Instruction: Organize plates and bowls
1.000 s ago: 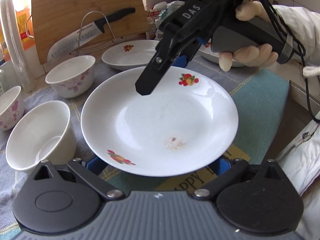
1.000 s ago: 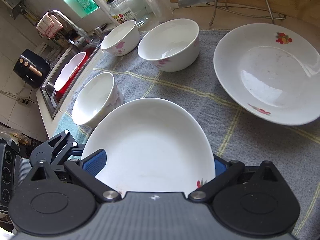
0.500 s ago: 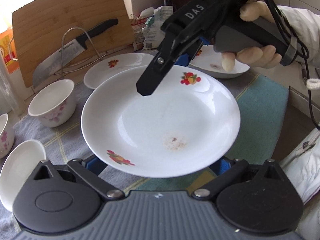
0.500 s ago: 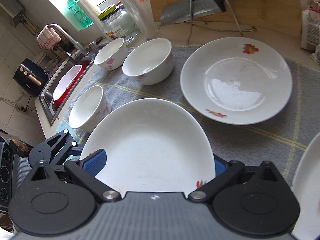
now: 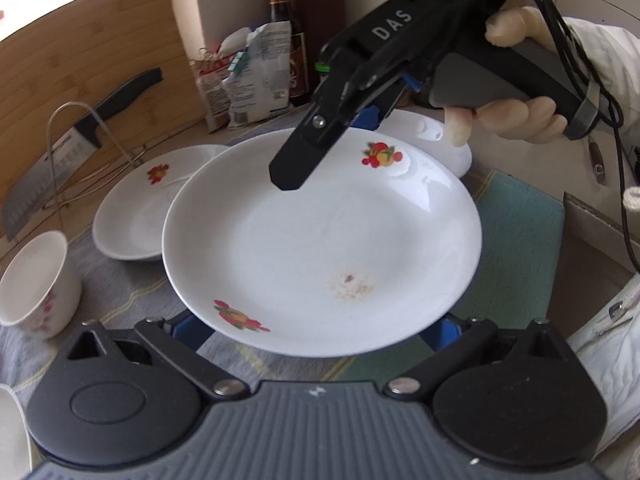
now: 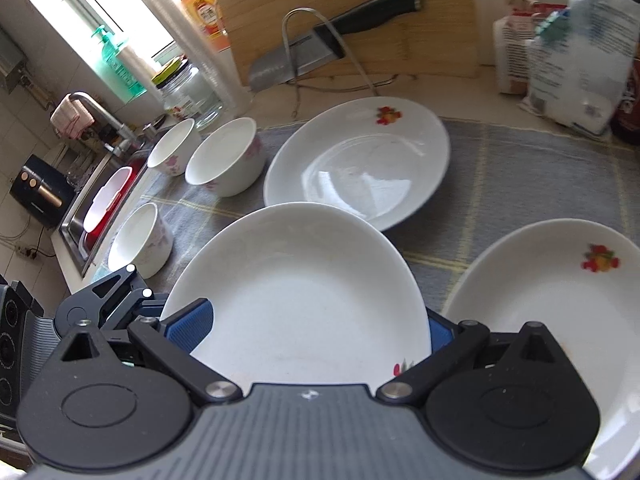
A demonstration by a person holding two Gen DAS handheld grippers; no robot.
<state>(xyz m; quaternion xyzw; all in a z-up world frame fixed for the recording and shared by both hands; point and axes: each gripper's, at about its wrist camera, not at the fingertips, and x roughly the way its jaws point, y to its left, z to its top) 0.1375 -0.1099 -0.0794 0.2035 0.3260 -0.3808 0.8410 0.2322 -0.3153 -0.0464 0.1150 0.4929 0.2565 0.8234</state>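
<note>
A white plate (image 5: 320, 240) with fruit prints hangs above the counter between both grippers. My left gripper (image 5: 316, 332) grips its near rim, blue pads set wide under the edge. My right gripper (image 5: 312, 148), held by a gloved hand (image 5: 520, 116), grips the far rim with one finger lying over the plate. In the right wrist view the same plate (image 6: 304, 288) fills the span of my right gripper (image 6: 312, 328), and the left gripper (image 6: 108, 296) shows at its left edge. Two more plates (image 6: 360, 168) (image 6: 552, 312) lie on the grey mat (image 6: 520, 168). Three floral bowls (image 6: 226, 156) (image 6: 174, 146) (image 6: 138, 240) stand at the left.
A cleaver on a wire rack (image 6: 312, 52) leans against a wooden board (image 5: 80, 60) at the back. Food bags (image 6: 576, 52) and a dark bottle (image 5: 284, 28) stand at the back right. A sink (image 6: 104, 200) with a red tub lies beyond the bowls.
Both grippers have carried the plate to the right along the counter. The bowls have slid towards the left edge of both views. A third plate has come into view below right.
</note>
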